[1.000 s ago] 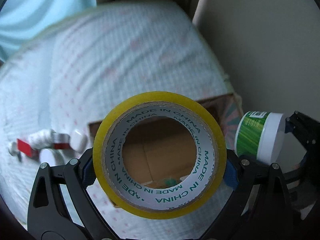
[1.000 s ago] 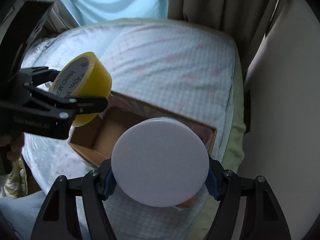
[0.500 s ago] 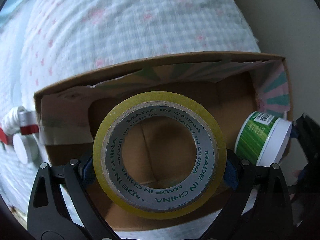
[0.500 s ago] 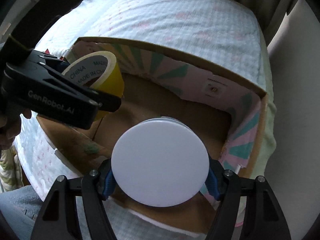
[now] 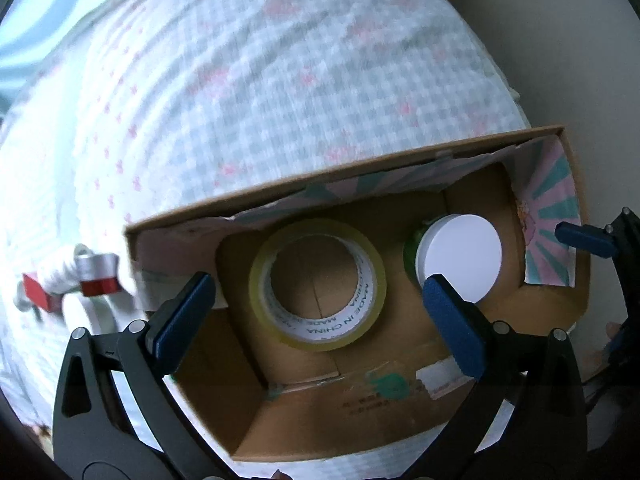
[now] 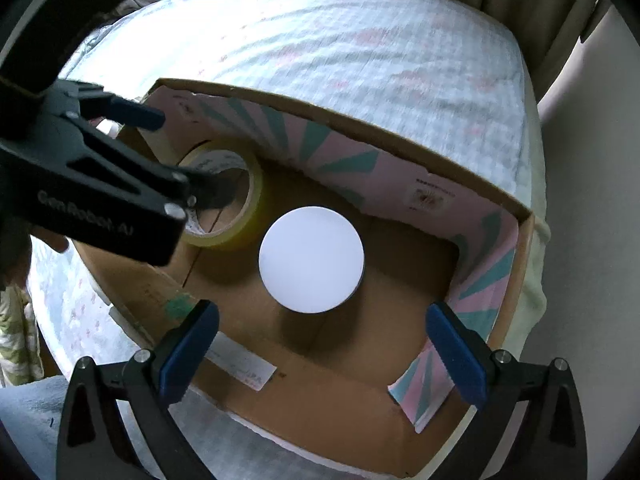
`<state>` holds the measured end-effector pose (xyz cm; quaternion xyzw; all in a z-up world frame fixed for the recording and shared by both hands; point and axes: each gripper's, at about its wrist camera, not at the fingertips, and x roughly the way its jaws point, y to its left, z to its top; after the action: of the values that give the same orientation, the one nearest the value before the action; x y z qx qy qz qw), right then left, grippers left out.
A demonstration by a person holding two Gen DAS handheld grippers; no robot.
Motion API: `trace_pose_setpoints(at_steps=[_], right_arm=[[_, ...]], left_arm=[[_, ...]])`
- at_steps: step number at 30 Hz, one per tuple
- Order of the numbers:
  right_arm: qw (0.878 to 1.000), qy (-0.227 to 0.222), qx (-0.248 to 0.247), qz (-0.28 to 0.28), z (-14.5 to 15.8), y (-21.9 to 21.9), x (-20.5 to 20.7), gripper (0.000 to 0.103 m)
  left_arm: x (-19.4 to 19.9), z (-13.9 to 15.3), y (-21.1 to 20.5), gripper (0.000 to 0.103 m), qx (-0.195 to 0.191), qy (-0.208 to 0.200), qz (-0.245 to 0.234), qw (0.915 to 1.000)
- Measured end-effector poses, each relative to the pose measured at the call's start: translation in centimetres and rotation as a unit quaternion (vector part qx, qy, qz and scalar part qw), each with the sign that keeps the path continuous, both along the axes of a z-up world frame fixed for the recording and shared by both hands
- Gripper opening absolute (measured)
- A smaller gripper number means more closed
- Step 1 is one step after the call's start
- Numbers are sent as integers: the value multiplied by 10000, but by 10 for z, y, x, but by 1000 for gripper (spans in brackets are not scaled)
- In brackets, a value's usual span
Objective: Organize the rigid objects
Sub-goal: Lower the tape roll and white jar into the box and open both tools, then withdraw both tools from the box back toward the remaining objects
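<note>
Both items are down in the open brown cardboard box [image 5: 304, 420], which sits on a bed covered with a white-and-grey checked quilt with pink dots [image 5: 248, 92].

Left gripper [image 5: 320, 324]: jaws spread wide, just finished opening, nothing between the blue pads [image 5: 184, 316]. The roll of yellow-tinted clear packing tape [image 5: 318, 285] lies flat on the box floor directly below, clear of both pads. Inner core print reads "MADE IN CHINA", repeated around the ring.

Right gripper [image 6: 322, 354]: jaws also wide, just opened, pads touching nothing. The round tub with a flat white lid and green label [image 5: 456, 258] stands upright on the box floor just beside the tape roll; I cannot tell whether the two touch. From the right wrist view only the white lid [image 6: 311, 259] shows; label text is not readable.

Writing:
- Left gripper body, seen from the right wrist view [image 6: 96, 200]: "GenRobot.AI", partly blurred.
- Box inner flaps: pink with teal sunburst stripes [image 6: 304, 148]; a small printed label there is too blurred to read.
- Near box wall: small dark print and a green smudge [image 5: 390, 386], unreadable.

Outside the box to the left, on the quilt: small red, silver and white objects [image 5: 98, 276], blurred, no legible text.
</note>
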<state>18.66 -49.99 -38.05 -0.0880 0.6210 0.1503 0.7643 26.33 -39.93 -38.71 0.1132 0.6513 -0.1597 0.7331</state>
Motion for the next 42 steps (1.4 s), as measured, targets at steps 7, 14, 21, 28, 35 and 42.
trace_pose_setpoints(at_steps=[7, 14, 21, 28, 35, 42], right_arm=[[10000, -58, 6, -57, 16, 2, -6, 103], [9994, -294, -103, -123, 46, 4, -16, 103], [9964, -767, -361, 71, 99, 17, -37, 103], [9870, -1328, -669, 611, 163, 54, -60, 103], [9864, -1521, -222, 577, 210, 108, -66, 103], [9881, -1465, 158, 430, 233, 181, -72, 103]], left_arm=[[9, 28, -3, 103, -75, -344, -118, 9993], [1, 61, -2, 103, -212, -637, -125, 9977], [-28, 126, 18, 103, -389, -1258, -35, 9913], [-69, 205, 79, 103, -782, -1933, 428, 9771], [-109, 255, 168, 103, -806, -2349, 923, 9643], [-139, 275, 267, 103, -423, -2608, 1361, 9548]])
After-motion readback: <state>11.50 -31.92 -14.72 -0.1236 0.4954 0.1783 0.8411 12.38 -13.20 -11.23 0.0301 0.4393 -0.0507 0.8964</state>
